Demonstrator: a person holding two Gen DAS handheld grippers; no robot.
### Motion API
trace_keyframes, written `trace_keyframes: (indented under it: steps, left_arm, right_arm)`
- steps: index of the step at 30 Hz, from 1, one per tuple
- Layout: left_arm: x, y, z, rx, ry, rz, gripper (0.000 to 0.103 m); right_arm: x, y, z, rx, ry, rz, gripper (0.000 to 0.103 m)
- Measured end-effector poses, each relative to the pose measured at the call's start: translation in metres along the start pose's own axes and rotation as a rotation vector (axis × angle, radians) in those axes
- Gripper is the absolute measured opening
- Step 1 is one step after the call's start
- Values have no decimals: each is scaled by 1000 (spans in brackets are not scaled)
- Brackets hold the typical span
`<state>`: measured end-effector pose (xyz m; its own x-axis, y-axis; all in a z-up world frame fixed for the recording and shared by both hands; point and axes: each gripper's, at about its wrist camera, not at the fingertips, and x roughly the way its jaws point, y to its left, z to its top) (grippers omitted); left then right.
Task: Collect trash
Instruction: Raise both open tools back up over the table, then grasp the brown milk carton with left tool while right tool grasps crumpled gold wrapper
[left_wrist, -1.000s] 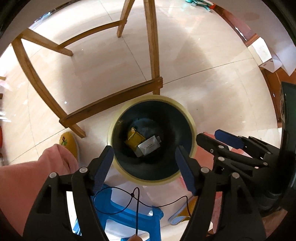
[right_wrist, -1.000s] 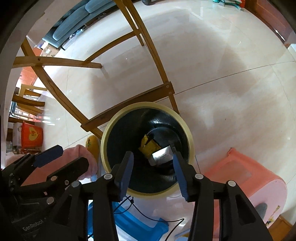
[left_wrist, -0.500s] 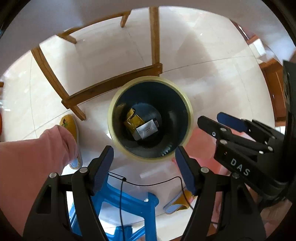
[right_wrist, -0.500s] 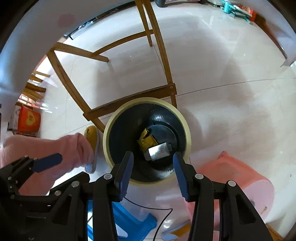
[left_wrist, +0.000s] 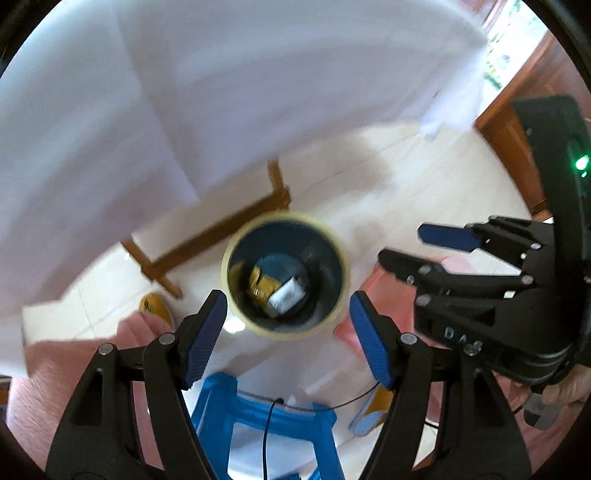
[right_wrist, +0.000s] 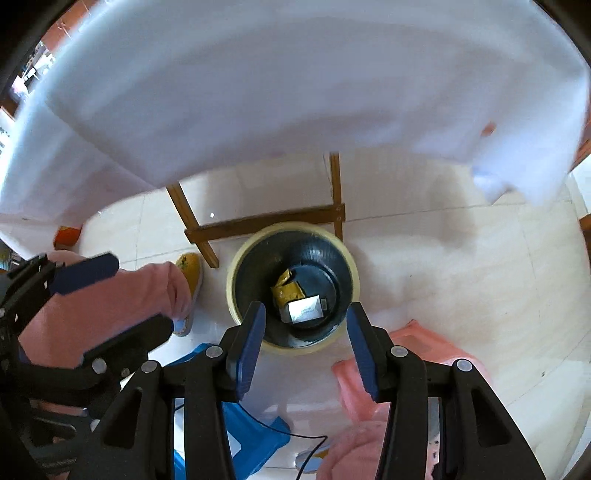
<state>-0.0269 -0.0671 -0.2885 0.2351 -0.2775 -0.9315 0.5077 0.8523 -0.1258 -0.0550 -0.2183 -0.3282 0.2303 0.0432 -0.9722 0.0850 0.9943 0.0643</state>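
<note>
A dark bin with a cream rim (left_wrist: 226, 266) stands on the tiled floor far below both grippers. At its bottom lie a yellow wrapper (left_wrist: 261, 286) and a white packet (left_wrist: 287, 295). My left gripper (left_wrist: 288, 332) hangs high over the bin, open, with nothing between its blue pads. The right gripper (left_wrist: 402, 243) shows at the right of the left wrist view. In the right wrist view the bin's rim (right_wrist: 354, 273), the yellow wrapper (right_wrist: 286, 291) and the white packet (right_wrist: 306, 310) appear again below my right gripper (right_wrist: 304, 332), which is open and holds nothing.
A white tablecloth (right_wrist: 295, 92) fills the upper part of both views. The table's wooden leg brace (right_wrist: 258, 223) touches the bin's far side. A blue stool (left_wrist: 266, 417) and a pink stool (right_wrist: 417, 347) stand near it. A person's pink trouser leg (right_wrist: 110, 306) and yellow slipper (right_wrist: 190, 269) are at left.
Both grippers have risen well above the bin, which now looks smaller. The white tablecloth has come into view at the top. The jaws stay open, with the trash lying in the bin.
</note>
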Motion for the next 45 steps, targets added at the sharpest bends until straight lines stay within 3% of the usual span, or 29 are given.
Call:
trace_keyframes:
  steps: [6,12,17,26,33,37,40,45]
  left_arm:
    - [-67,-1,17,83,-150,1,66]
    - [-129,13,42,110,-197,32,66]
    - [-192,36,70,148,-280,144,66]
    - [-270,127,125,-7,-363,240,66]
    - [-292,204,163,-121,-355,231,66]
    - [-288,237,178,-182,-346,201,66]
    - [-279,260,192,-220,-353,188,66]
    - [-248,285,216,-199,-306,218,66]
  right_arm:
    - [-68,8,7,5,-79,-46,54]
    - [-131,21,21,-4,-150,-51,54]
    - [-185,34,50,-15,-220,-34,54]
    - [-259,83,143,-45,-338,31,54]
    - [-271,136,223,-134,-378,55,55]
    - [-263,165,263,-175,-389,80,63]
    - [-248,187,292,-205,-384,100,63]
    - [-204,209,334,-220,-341,123,63]
